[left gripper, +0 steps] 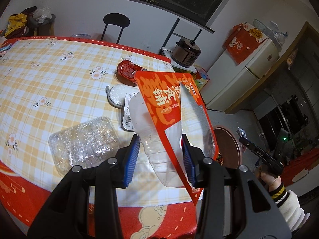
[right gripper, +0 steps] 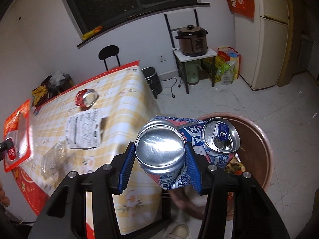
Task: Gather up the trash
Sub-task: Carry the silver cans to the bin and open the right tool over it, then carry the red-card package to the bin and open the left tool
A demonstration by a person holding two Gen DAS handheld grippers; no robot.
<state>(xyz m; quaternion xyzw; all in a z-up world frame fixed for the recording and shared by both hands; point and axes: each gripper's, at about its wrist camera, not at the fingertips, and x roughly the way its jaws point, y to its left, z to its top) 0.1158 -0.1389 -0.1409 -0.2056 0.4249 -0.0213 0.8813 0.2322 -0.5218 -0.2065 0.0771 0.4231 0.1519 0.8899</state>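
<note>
Right gripper (right gripper: 159, 159) clamps a crushed blue can (right gripper: 169, 149) over the brown bin (right gripper: 265, 151); left gripper (left gripper: 159, 159) pinches a red snack wrapper (left gripper: 169, 99). Left on bench (left gripper: 49, 79): red can (left gripper: 127, 69), clear tray (left gripper: 83, 143), label sheet (right gripper: 83, 131).

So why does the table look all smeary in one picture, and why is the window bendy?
Right wrist view: the tablecloth and clear tray are motion-blurred, while the crushed can stays sharp with glare. Left wrist view: sharper; the fisheye lens curves the window sill.

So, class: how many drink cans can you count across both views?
2: a crushed blue can clamped in the right gripper beside the bin; a red can lying on the table. Others may be hidden.
</note>
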